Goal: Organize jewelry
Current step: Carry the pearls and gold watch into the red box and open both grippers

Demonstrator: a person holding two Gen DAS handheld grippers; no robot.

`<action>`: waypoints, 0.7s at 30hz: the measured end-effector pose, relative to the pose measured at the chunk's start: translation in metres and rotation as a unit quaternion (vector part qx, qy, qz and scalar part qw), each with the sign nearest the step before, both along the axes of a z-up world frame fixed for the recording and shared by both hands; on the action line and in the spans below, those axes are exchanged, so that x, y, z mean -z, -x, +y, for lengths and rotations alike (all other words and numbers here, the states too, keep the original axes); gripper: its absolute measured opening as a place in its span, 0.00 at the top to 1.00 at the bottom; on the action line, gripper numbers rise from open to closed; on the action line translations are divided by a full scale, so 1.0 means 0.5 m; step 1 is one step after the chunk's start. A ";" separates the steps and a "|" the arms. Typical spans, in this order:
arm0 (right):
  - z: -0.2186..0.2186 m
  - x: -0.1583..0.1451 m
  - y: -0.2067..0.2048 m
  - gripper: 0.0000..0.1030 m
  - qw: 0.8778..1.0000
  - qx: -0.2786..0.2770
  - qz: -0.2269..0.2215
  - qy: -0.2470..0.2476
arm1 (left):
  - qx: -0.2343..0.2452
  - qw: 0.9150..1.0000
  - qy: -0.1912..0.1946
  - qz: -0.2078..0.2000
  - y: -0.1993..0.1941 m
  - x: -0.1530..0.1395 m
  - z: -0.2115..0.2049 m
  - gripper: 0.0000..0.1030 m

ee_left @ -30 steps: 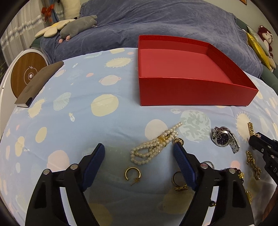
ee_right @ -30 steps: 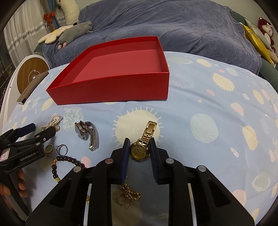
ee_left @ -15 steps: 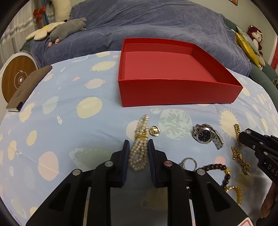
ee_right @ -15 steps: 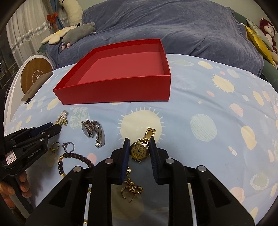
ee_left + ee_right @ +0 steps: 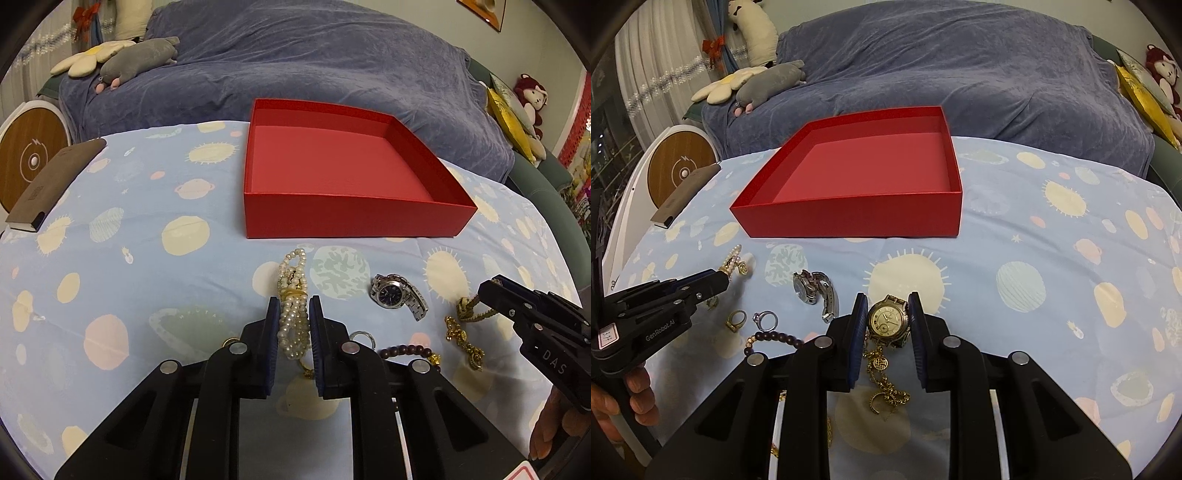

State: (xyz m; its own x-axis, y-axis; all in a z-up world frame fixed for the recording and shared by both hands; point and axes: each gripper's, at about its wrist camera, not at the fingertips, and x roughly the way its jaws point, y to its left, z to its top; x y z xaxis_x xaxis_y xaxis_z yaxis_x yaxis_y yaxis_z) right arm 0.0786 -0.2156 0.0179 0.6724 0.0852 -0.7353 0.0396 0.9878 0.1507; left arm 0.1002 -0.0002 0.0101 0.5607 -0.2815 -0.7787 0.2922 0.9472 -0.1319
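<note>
Between left tool (image 5: pixel 293 325) pads, pearl strand (image 5: pixel 293 314) clamped, right tool (image 5: pixel 888 319) gripping gold watch (image 5: pixel 888 320)

Before you lies a table under a pale blue cloth (image 5: pixel 147 280) printed with suns and planets. On it you see an open red box (image 5: pixel 351 218), a brown notebook (image 5: pixel 55 184) at the left edge, a silver watch (image 5: pixel 397 295), a silver ring (image 5: pixel 766 319), a gold ring (image 5: pixel 737 320), a dark bead bracelet (image 5: pixel 775 336) and a gold chain (image 5: pixel 461 341).
</note>
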 end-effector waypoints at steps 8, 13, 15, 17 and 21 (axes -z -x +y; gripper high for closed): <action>-0.007 -0.045 0.006 0.79 1.000 0.001 -0.023 -0.007 | 0.001 0.999 0.023 -0.030 0.002 -0.064 -0.012 0.88; -0.013 -0.108 -0.003 0.79 0.999 -0.008 -0.053 -0.003 | 0.005 0.998 0.025 -0.055 -0.015 -0.115 -0.033 0.88; -0.019 -0.136 -0.026 0.79 0.998 -0.011 -0.062 -0.003 | 0.011 0.998 0.027 -0.064 -0.032 -0.136 -0.043 0.88; -0.024 -0.163 -0.062 0.79 0.997 -0.015 -0.070 0.004 | 0.011 0.997 0.027 -0.075 -0.063 -0.158 -0.054 0.88; -0.027 -0.204 -0.152 0.79 0.996 -0.019 -0.088 0.025 | 0.006 0.996 0.020 -0.091 -0.153 -0.188 -0.081 0.88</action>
